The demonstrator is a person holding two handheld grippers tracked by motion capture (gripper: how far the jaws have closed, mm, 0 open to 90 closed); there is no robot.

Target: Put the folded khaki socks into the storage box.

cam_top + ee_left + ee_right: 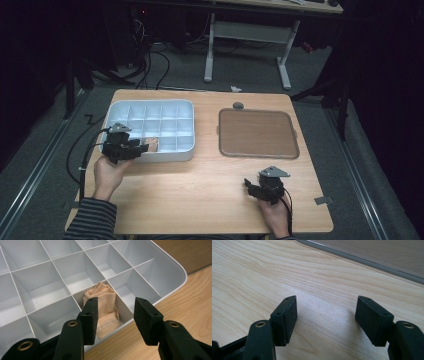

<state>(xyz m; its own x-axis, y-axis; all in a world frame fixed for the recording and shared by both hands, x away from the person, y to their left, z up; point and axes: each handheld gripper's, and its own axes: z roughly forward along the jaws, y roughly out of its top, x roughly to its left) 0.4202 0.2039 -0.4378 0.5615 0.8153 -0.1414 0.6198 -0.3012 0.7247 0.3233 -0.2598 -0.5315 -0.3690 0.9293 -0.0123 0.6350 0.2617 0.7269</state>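
Left gripper (116, 315), jaws spread, over the box's (175, 272) near edge by the cloth (105, 307); right gripper (325, 320) spread over table (249, 277).

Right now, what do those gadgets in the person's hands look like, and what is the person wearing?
Each hand holds a black two-jaw tool: left gripper, right gripper. Flat rectangular black pads, brass-coloured rivets, a grey three-cornered plate on top, black trailing cables. The left sleeve is dark-and-light striped.

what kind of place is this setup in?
Probably a lab or data-collection workspace: a small wooden table on grey carpet, cables trailing on the floor, a white-framed desk behind, dark surroundings. On the table, a compartment tray and a brown tray.
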